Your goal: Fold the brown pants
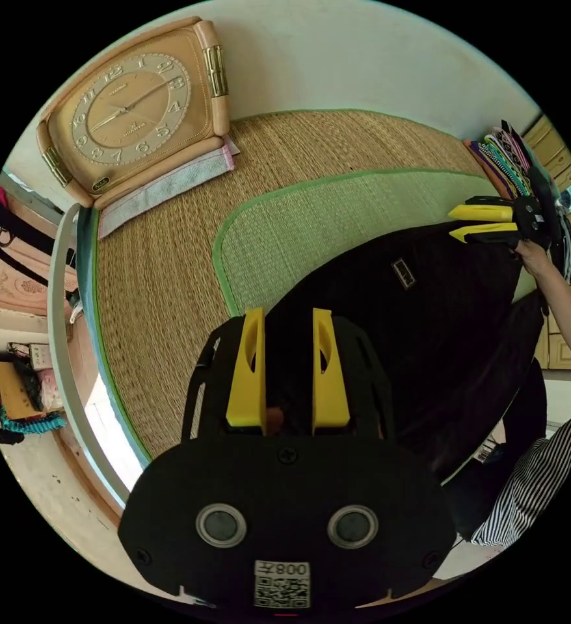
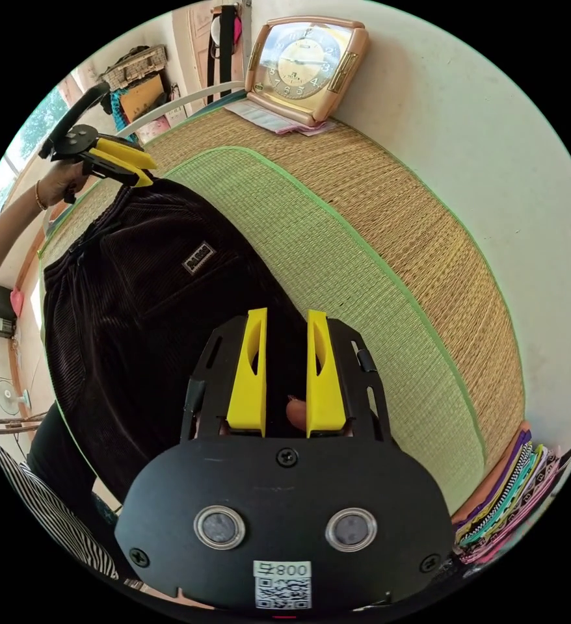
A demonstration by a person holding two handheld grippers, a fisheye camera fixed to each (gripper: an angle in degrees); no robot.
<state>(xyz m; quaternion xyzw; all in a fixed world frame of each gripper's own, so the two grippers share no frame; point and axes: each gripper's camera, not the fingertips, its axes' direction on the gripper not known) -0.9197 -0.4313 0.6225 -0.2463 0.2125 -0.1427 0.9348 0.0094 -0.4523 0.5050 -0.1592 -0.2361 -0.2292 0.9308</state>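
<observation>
You hold the brown pants (image 2: 136, 292) stretched between your two grippers over the woven straw mat (image 2: 389, 260), the dark corduroy hanging from its top edge and looking almost black in both views. In the left gripper view, your left gripper (image 1: 287, 325) has fabric running up between its yellow jaws, which stand close on either side of it, so it is clenched on the pants; the contact itself sits in shadow. In the same view your right gripper (image 1: 484, 223) shows at the far edge of the cloth, its jaws nearly together at the corner. In the right gripper view, the right gripper (image 2: 286, 322) likewise grips dark cloth between its jaws. A small label patch (image 2: 199, 257) sits on the pants, too small to make out. The lower part of the pants drops out of sight behind the gripper bodies. A square clock (image 1: 129, 110) leans against the wall (image 2: 480, 130) at the mat's far end, and folded patterned cloths (image 2: 513, 500) lie stacked at the mat's edge, partly cut off.
</observation>
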